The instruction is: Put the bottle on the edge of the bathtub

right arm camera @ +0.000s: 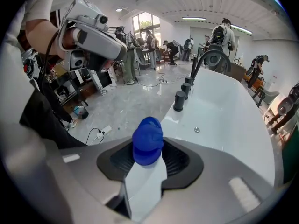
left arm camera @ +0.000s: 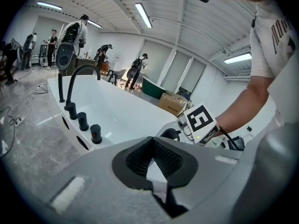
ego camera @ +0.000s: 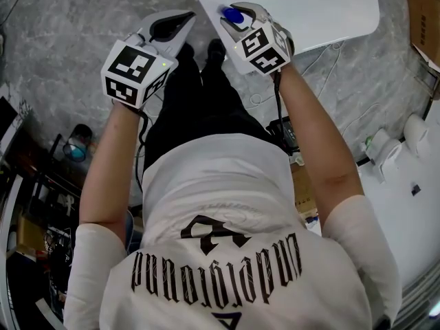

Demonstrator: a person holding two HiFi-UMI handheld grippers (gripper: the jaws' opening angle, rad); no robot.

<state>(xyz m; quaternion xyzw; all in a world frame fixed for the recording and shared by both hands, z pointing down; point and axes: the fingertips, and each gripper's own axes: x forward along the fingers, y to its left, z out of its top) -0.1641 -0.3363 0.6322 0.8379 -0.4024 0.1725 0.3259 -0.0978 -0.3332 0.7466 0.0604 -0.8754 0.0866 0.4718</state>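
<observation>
Currently, the right gripper (right arm camera: 145,167) is clamping a white plastic bottle with a blue cap (right arm camera: 147,146), cap pointing forward. The white bathtub's edge (right arm camera: 180,119) is lying just ahead. The left gripper (left arm camera: 156,161), jaws together and empty, is hanging alongside.

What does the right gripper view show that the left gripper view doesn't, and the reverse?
Only the right gripper view: the bottle with its blue cap, clamped between the fingers of the right gripper, and the left gripper off to the side. Only the left gripper view: the right gripper's marker cube, a cardboard box, and the left fingers closed on nothing. Both: the white bathtub, its black faucet, and people in the background.
</observation>
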